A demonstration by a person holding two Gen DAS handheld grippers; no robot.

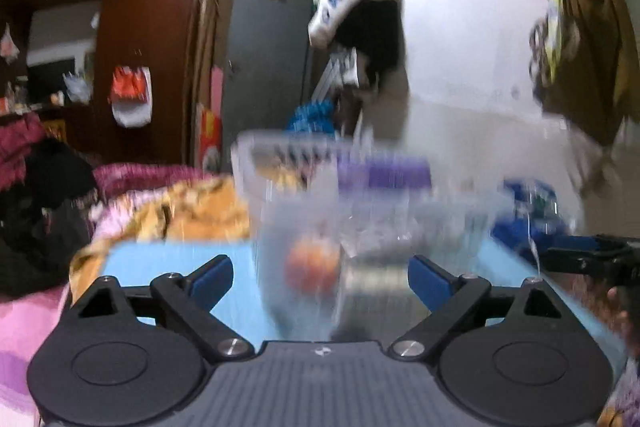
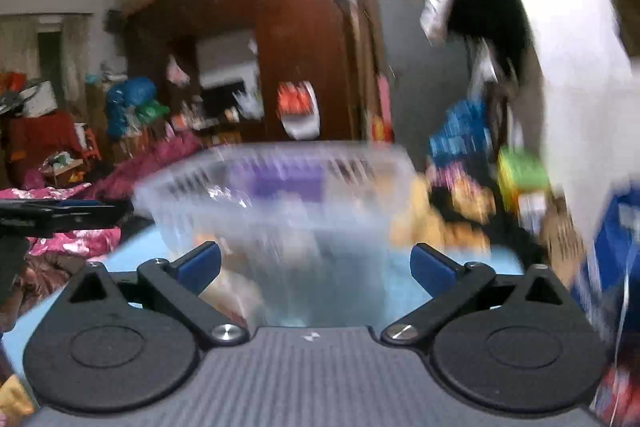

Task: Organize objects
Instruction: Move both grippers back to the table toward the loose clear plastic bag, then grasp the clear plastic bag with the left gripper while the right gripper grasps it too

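Note:
A clear plastic bin (image 1: 360,211) stands on a light blue table (image 1: 160,259), blurred by motion. Inside it I see an orange-red round fruit (image 1: 312,263), a silver can-like thing (image 1: 376,279) and a purple object (image 1: 384,173). My left gripper (image 1: 320,277) is open, its blue pads either side of the bin's near wall. In the right wrist view the same bin (image 2: 280,203) sits straight ahead with the purple object (image 2: 280,181) inside. My right gripper (image 2: 316,263) is open and empty just before the bin.
The other gripper shows at the right edge of the left wrist view (image 1: 596,259) and at the left edge of the right wrist view (image 2: 52,213). A blue box (image 2: 616,247) stands right of the table. Pink and orange bedding (image 1: 180,203) lies behind it.

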